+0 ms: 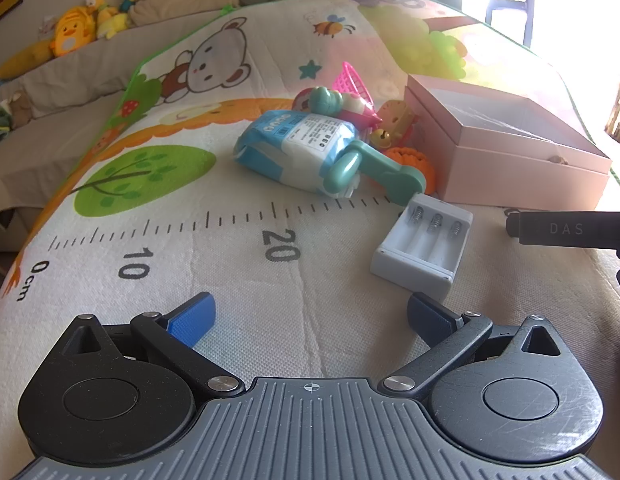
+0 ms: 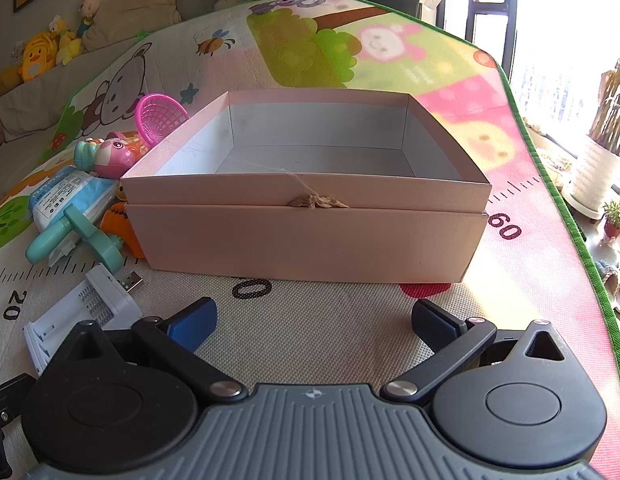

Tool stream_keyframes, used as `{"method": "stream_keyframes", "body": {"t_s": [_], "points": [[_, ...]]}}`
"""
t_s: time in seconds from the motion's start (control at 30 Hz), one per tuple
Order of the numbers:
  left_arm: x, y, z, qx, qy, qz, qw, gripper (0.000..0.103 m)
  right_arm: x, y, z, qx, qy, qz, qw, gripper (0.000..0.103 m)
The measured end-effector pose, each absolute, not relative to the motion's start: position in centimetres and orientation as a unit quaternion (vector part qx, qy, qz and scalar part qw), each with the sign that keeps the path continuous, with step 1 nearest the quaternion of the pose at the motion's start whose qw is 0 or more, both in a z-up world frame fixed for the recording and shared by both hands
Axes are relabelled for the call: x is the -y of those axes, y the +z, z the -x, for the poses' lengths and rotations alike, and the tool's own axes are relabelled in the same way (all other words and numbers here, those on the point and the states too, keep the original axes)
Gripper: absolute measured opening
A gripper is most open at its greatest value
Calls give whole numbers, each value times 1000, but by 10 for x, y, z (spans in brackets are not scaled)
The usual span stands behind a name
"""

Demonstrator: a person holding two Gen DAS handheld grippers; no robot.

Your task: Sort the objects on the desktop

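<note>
- Play mat (image 1: 238, 280) with cartoon prints and a printed ruler strip covers the table; everything to be sorted lies on it.
- Pink box (image 2: 306, 236), lid off and seated under it, stands at the right of the mat, straight ahead of the right claw. Inside looks bare. A small knot of twine (image 2: 318, 201) hangs at the middle of its near rim.
- Tissue pack (image 1: 298, 148), blue and white, lies left of the box in the toy pile, tilted, near the ruler marks.
- Teal toy (image 1: 373, 168) with a long handle lies across the near end of the tissue pack, its round end almost at the box's near left corner.
- Battery charger (image 1: 423, 248), grey-white with empty spring slots, lies apart from the pile, on the near side of the ruler strip, just ahead of the left claw's right finger. The right wrist view shows a USB plug (image 2: 130, 281) at its far end.
- Pink basket (image 2: 160, 118), round pink-faced toy (image 2: 116, 156) and orange toy (image 1: 419, 162) crowd between the tissue pack and the box's left wall.
- Left claw (image 1: 310, 316): released, blue pads wide apart, nothing between them, over bare mat.
- Right claw (image 2: 313, 320): released, spread wide, empty, just short of the box's near wall.
- Plush toys (image 1: 90, 24) line a sofa at far left.
</note>
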State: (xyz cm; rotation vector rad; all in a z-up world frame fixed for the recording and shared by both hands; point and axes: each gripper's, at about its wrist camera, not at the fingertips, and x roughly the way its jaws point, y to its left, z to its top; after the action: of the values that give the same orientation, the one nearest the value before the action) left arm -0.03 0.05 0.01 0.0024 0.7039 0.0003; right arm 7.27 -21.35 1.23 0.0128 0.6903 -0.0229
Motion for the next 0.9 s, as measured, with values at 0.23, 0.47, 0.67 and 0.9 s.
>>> {"method": "stream_keyframes", "body": {"t_s": [0.23, 0.47, 0.67, 0.9], "points": [[-1, 0, 0, -347, 0, -2, 938, 103, 213, 12, -73, -338, -11, -6, 941, 103], [-5, 4, -1, -361, -6, -2, 932, 103, 214, 11, -73, -338, -7, -12, 941, 103], [-7, 8, 0, -382, -22, -6, 924, 103, 216, 16, -58, -364, 17, 2, 931, 103], [-14, 16, -9, -401, -28, 11, 915, 103, 215, 21, -30, -393, 27, 10, 919, 103]]}}
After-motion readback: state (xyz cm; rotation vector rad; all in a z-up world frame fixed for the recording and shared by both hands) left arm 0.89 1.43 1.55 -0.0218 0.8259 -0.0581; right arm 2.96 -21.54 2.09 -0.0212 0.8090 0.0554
